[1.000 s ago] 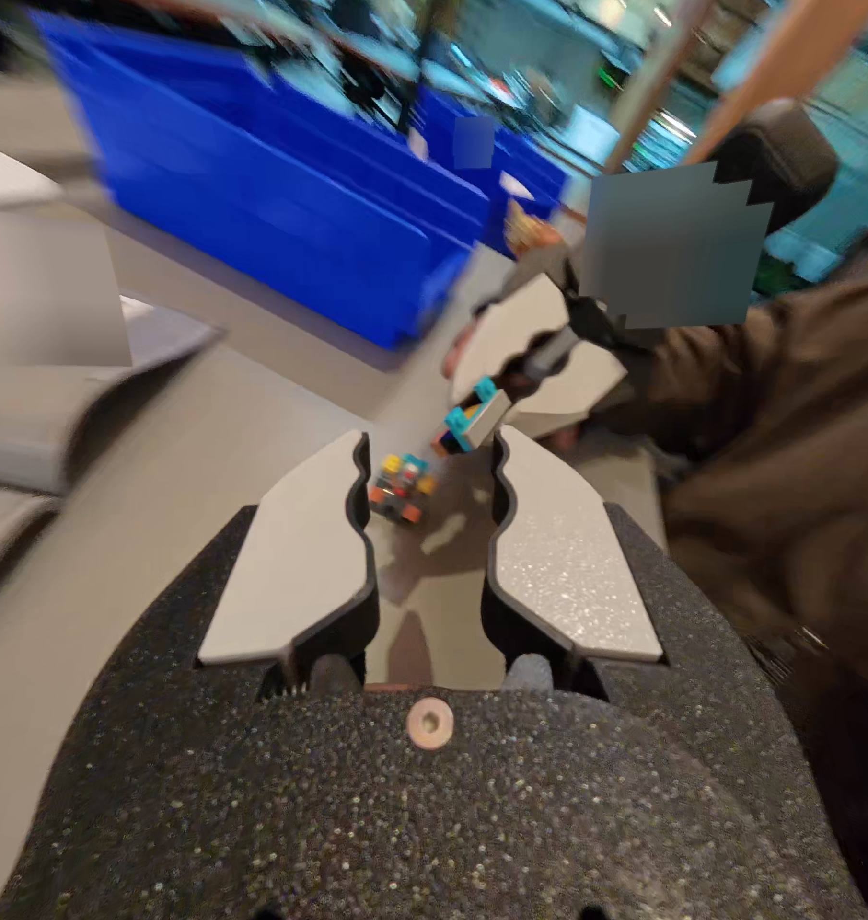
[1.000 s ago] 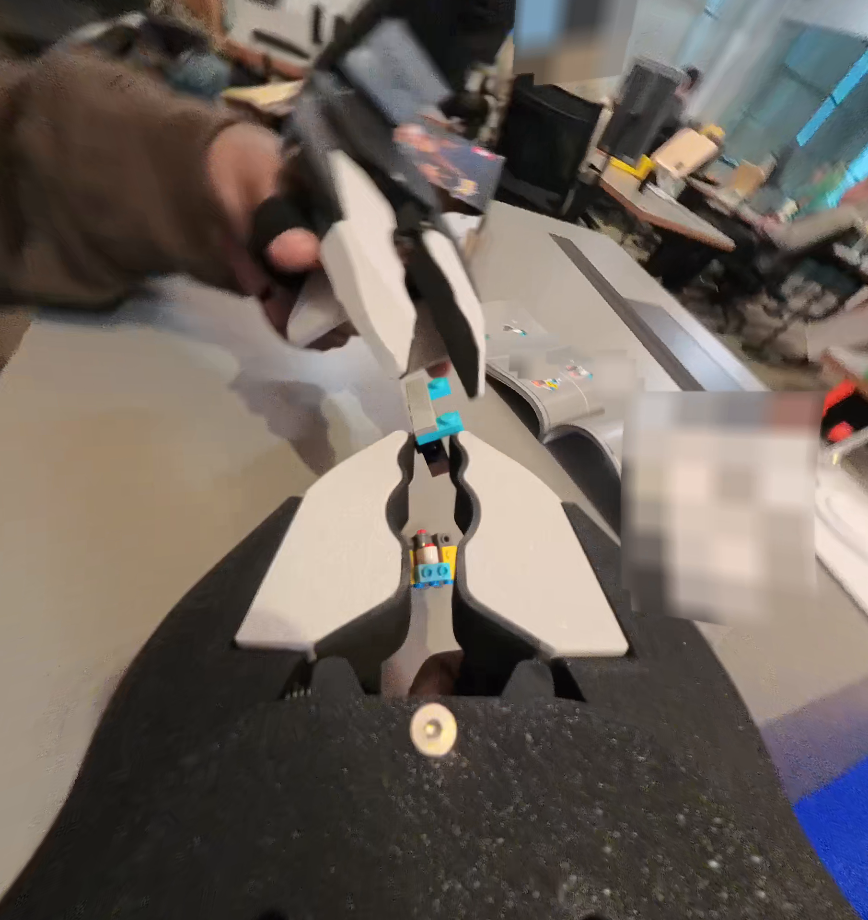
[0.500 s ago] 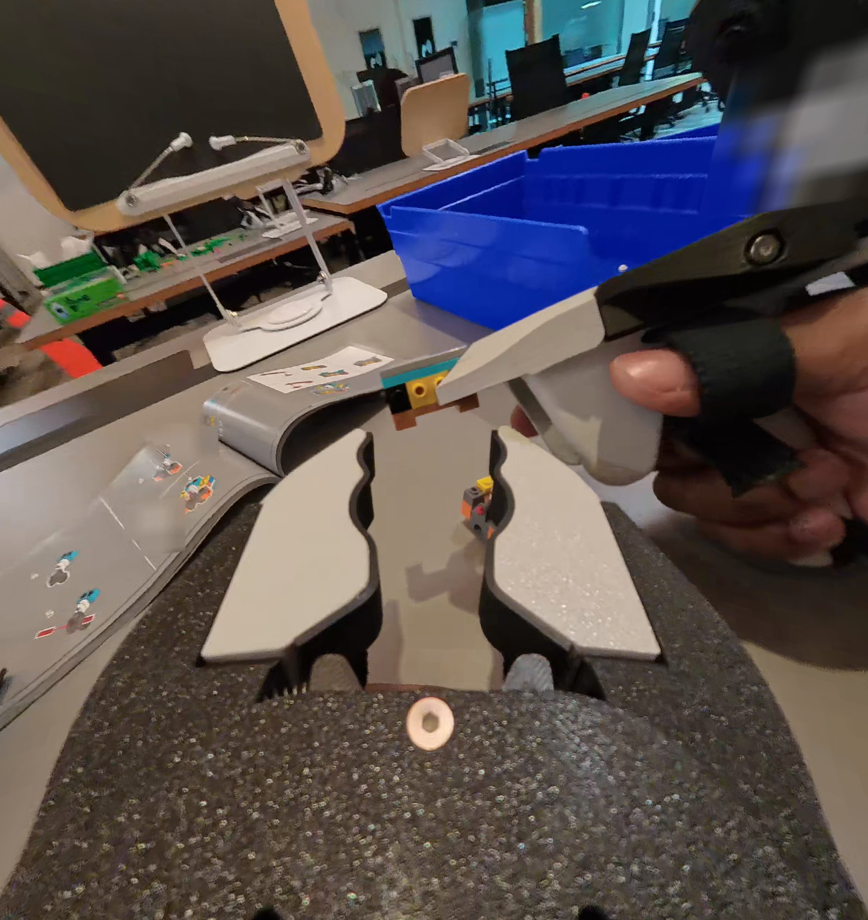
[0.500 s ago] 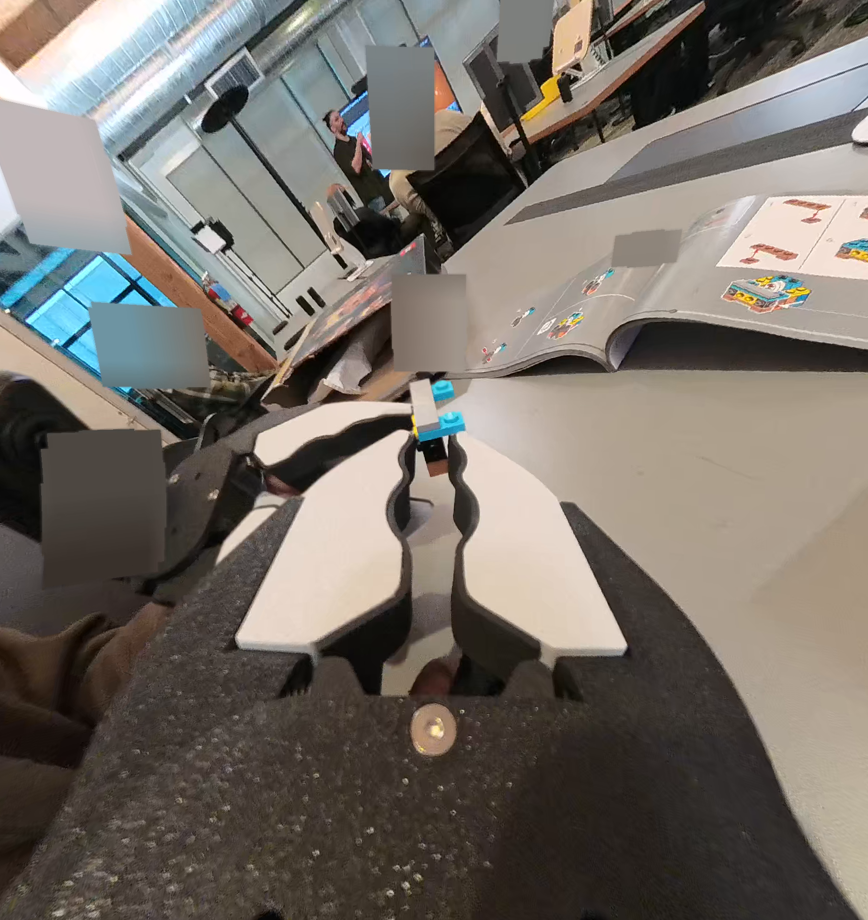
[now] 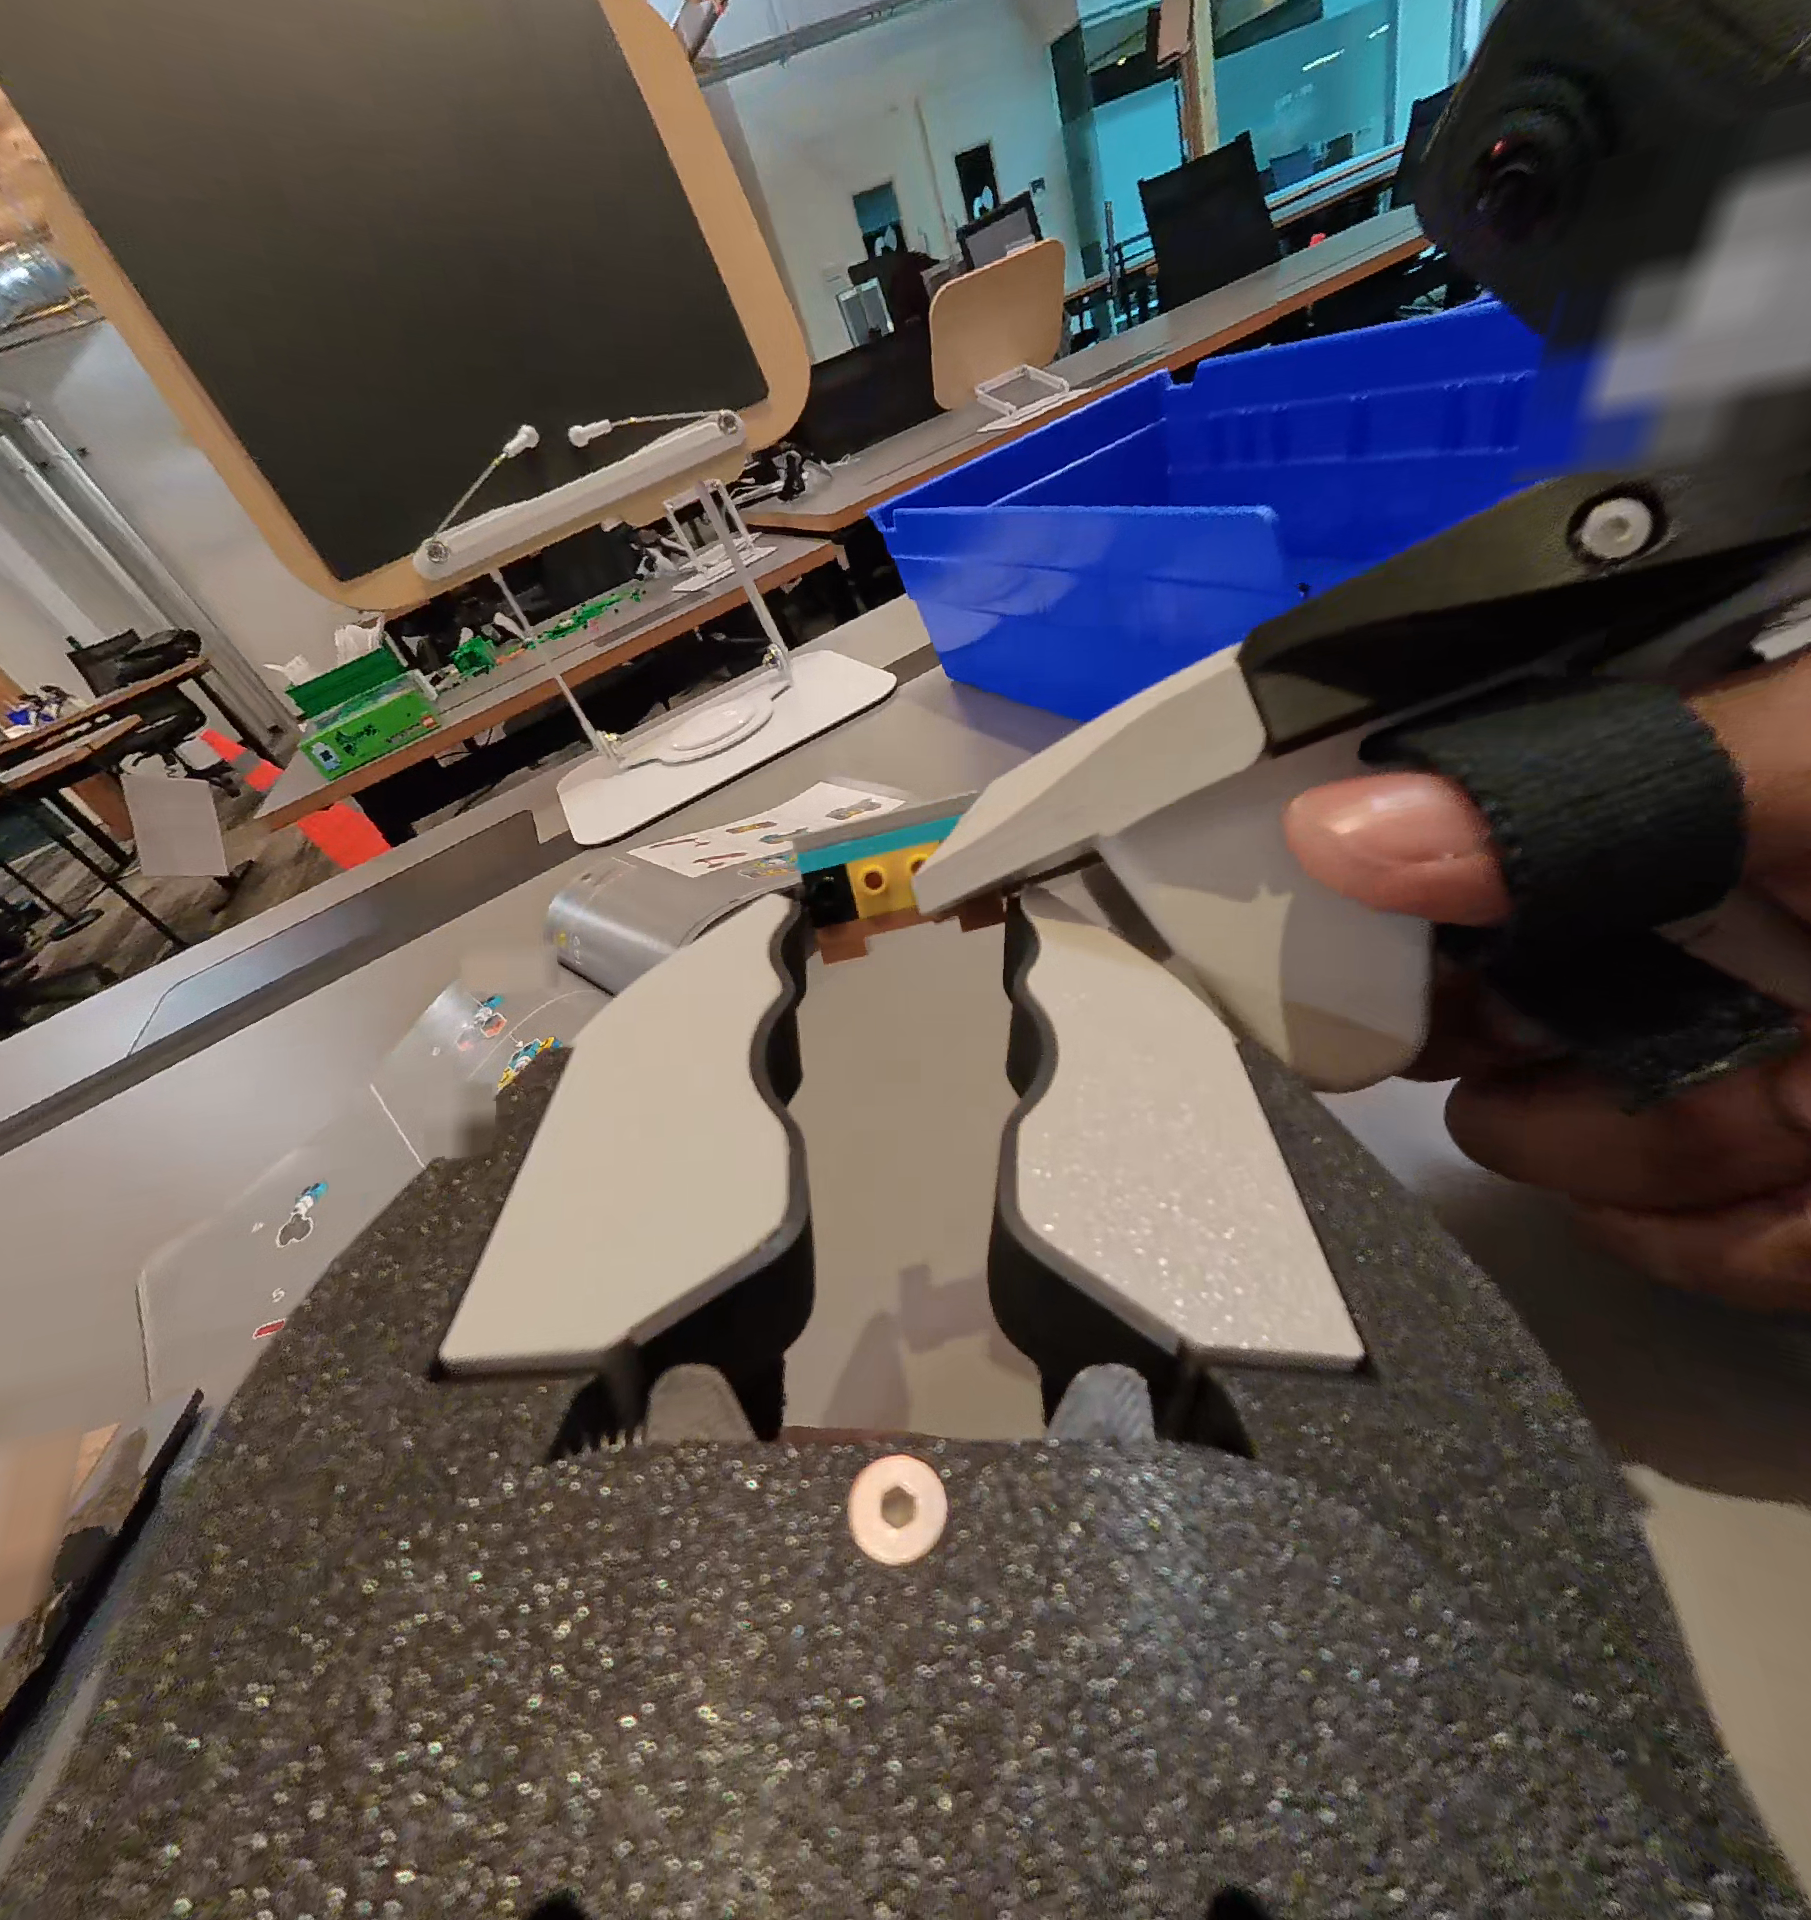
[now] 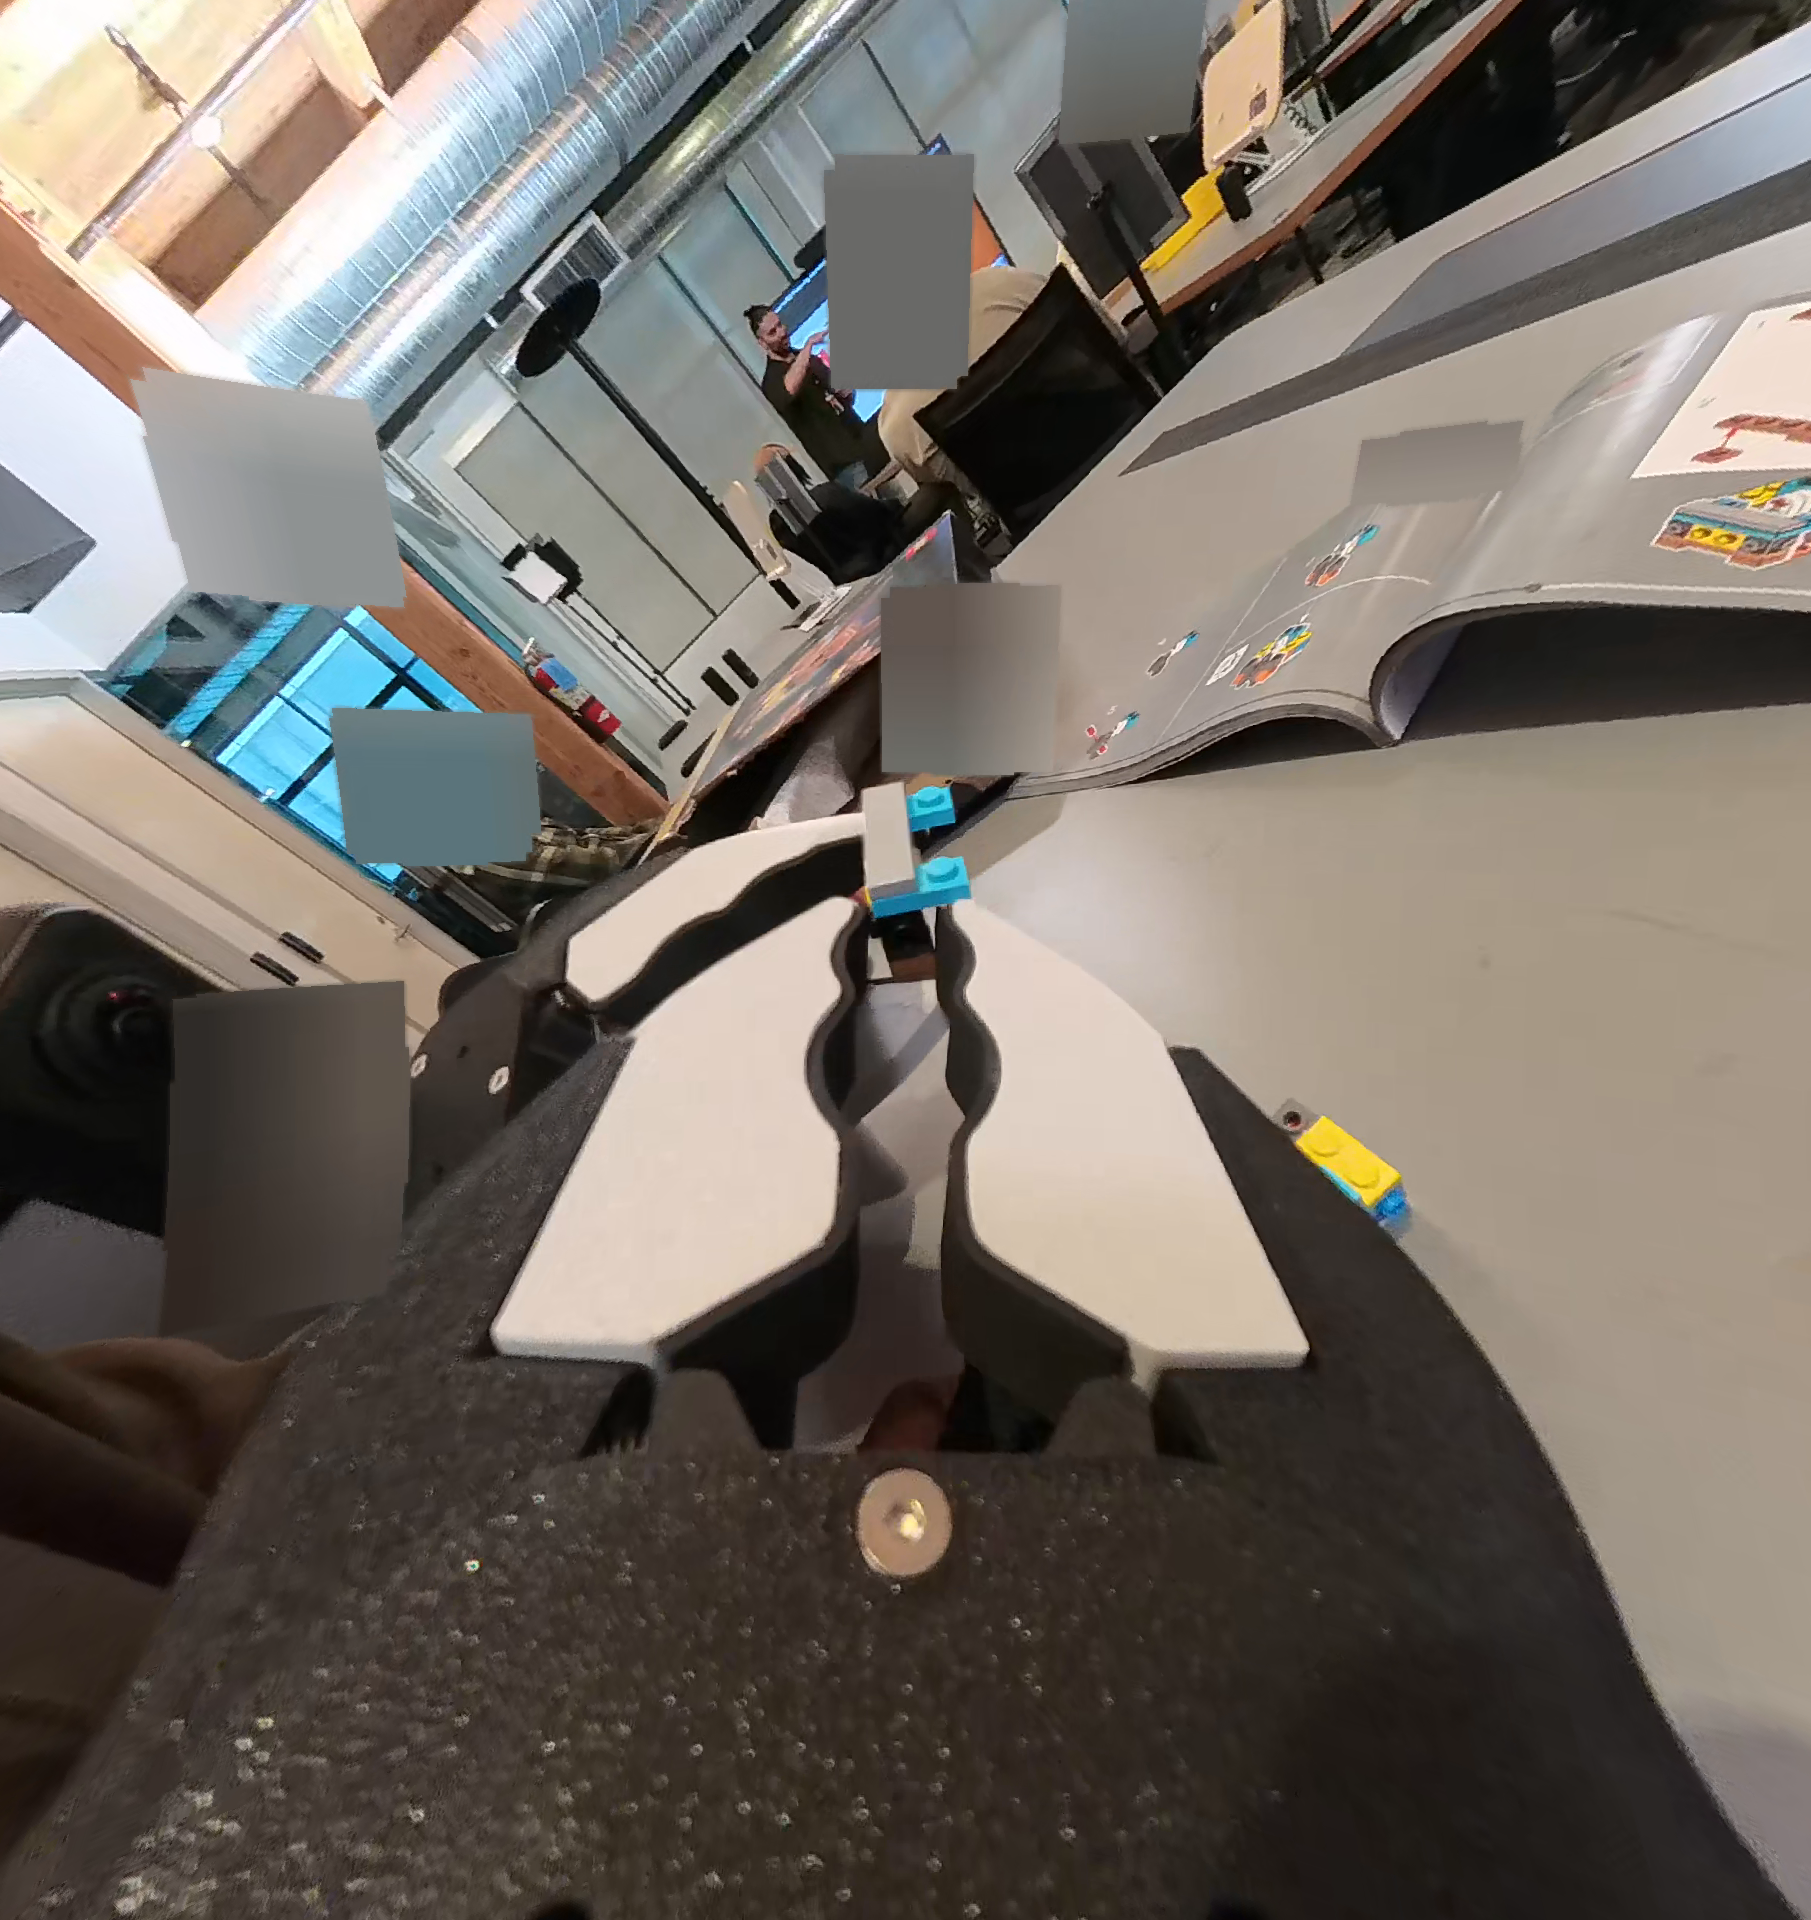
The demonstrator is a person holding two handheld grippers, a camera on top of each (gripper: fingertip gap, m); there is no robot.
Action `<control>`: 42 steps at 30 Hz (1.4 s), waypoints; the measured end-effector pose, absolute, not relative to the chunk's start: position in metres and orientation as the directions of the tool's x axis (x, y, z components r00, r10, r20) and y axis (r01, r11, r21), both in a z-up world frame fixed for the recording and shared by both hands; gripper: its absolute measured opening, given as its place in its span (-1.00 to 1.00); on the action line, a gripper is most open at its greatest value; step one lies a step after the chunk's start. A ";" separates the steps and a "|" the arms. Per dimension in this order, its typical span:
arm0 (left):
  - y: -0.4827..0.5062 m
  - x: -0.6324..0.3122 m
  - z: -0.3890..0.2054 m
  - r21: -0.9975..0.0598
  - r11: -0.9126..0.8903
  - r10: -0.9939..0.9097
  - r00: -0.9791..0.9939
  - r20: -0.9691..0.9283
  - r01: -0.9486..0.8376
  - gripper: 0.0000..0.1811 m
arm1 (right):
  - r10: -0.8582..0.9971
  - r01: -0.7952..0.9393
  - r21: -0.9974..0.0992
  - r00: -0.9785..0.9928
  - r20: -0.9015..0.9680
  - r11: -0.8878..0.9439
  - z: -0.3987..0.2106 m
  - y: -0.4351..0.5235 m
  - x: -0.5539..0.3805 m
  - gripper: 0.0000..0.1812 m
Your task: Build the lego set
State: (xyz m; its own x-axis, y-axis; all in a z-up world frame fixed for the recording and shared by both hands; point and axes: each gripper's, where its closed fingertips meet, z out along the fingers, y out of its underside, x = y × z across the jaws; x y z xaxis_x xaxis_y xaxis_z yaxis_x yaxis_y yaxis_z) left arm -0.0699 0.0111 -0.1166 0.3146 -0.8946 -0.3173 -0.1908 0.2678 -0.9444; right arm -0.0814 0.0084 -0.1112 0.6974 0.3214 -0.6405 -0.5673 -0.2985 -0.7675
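Observation:
A small lego assembly (image 6: pixel 916 878) of grey, teal, black and brown pieces is pinched in my right gripper (image 6: pixel 899 925), which is shut on its lower end above the grey table. In the left wrist view the same assembly (image 5: pixel 875 883) shows teal, yellow, black and brown. It sticks out of the right gripper's fingers (image 5: pixel 1109 779), which come in from the right. My left gripper (image 5: pixel 901 925) is open and empty. The assembly sits right at the gap between its tips; I cannot tell if they touch. One of the left gripper's fingers (image 6: pixel 693 888) shows just behind my right gripper.
An open instruction booklet (image 6: pixel 1503 623) lies on the table (image 6: pixel 1452 935) beyond the grippers; it also shows in the left wrist view (image 5: pixel 652 914). A loose yellow and blue brick (image 6: pixel 1348 1179) lies right of my right gripper. Blue bins (image 5: pixel 1140 592) and a white stand (image 5: pixel 735 727) are farther back. A hand (image 5: pixel 1659 1091) holds the right gripper. Less than 4 cm separates the two grippers' tips.
Both views swung round a second ago and are now steady. The left gripper has closed in on the held assembly, which now sits at its tips. The loose piece between its fingers has left view.

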 end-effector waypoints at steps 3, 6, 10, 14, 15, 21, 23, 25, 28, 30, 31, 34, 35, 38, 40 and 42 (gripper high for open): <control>0.012 -0.073 -0.116 -0.941 0.281 -0.902 0.282 -0.326 -0.189 -0.60 | 0.353 -0.529 -0.789 0.706 -0.614 -0.313 -0.111 0.008 -0.086 -0.85; 0.013 -0.077 -0.119 -0.941 0.280 -0.923 0.217 -0.318 -0.191 -0.60 | 0.419 -0.443 -0.824 0.713 -0.562 -0.353 -0.112 0.004 -0.094 -0.63; 0.007 -0.084 -0.121 -0.951 0.253 -0.967 -0.006 -0.256 -0.179 -0.60 | 0.506 -0.204 -0.923 0.788 -0.352 -0.325 -0.118 -0.002 -0.087 -0.43; -0.001 -0.092 -0.130 -0.930 0.263 -0.950 -0.239 -0.202 -0.258 -0.60 | 0.571 0.044 -0.979 0.817 -0.080 -0.200 -0.116 -0.005 -0.070 -0.49; 0.000 -0.093 -0.132 -0.914 0.285 -0.942 -0.261 -0.211 -0.288 -0.60 | 0.600 0.098 -0.983 0.799 -0.017 -0.159 -0.113 -0.008 -0.071 -0.53; -0.006 -0.089 -0.142 -0.834 0.366 -0.911 -0.340 -0.232 -0.412 -0.60 | 0.673 0.354 -0.935 0.694 0.255 -0.010 -0.122 -0.021 -0.088 -0.54; -0.008 -0.087 -0.144 -0.818 0.362 -0.913 -0.345 -0.216 -0.447 -0.60 | 0.678 0.380 -0.925 0.680 0.279 0.001 -0.126 -0.022 -0.091 -0.51; -0.012 -0.087 -0.145 -0.806 0.368 -0.910 -0.357 -0.211 -0.463 -0.60 | 0.682 0.387 -0.922 0.676 0.281 -0.004 -0.130 -0.021 -0.092 -0.49; -0.018 -0.087 -0.146 -0.796 0.376 -0.904 -0.375 -0.204 -0.474 -0.61 | 0.688 0.376 -0.926 0.675 0.267 -0.010 -0.132 -0.021 -0.093 -0.50; -0.020 -0.086 -0.146 -0.795 0.378 -0.903 -0.378 -0.203 -0.475 -0.62 | 0.689 0.388 -0.922 0.670 0.276 -0.008 -0.134 -0.022 -0.094 -0.53; -0.019 -0.086 -0.146 -0.791 0.378 -0.904 -0.375 -0.204 -0.481 -0.62 | 0.685 0.395 -0.919 0.671 0.283 -0.007 -0.135 -0.022 -0.095 -0.52; -0.020 -0.086 -0.147 -0.792 0.378 -0.903 -0.380 -0.201 -0.479 -0.62 | 0.681 0.405 -0.914 0.672 0.292 -0.008 -0.136 -0.022 -0.095 -0.51; -0.020 -0.086 -0.147 -0.797 0.376 -0.903 -0.382 -0.199 -0.473 -0.62 | 0.682 0.404 -0.915 0.672 0.290 -0.009 -0.136 -0.022 -0.095 -0.51; -0.022 -0.086 -0.148 -0.814 0.376 -0.893 -0.409 -0.191 -0.442 -0.62 | 0.683 0.388 -0.922 0.675 0.279 -0.007 -0.133 -0.022 -0.092 -0.53; -0.024 -0.088 -0.147 -0.827 0.392 -0.875 -0.442 -0.199 -0.403 -0.62 | 0.694 0.360 -0.933 0.675 0.250 -0.015 -0.130 -0.023 -0.090 -0.52; -0.028 -0.090 -0.147 -0.835 0.406 -0.853 -0.482 -0.201 -0.370 -0.62 | 0.718 0.316 -0.948 0.666 0.201 -0.027 -0.127 -0.025 -0.090 -0.53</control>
State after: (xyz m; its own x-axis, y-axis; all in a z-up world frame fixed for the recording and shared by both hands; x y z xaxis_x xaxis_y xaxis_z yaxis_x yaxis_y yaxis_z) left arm -0.0902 -0.0285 -0.1469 -0.4823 -0.8527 -0.2009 -0.3704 0.4063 -0.8353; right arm -0.0897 -0.0249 -0.1273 0.6664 0.7179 0.2013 0.3159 -0.0274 -0.9484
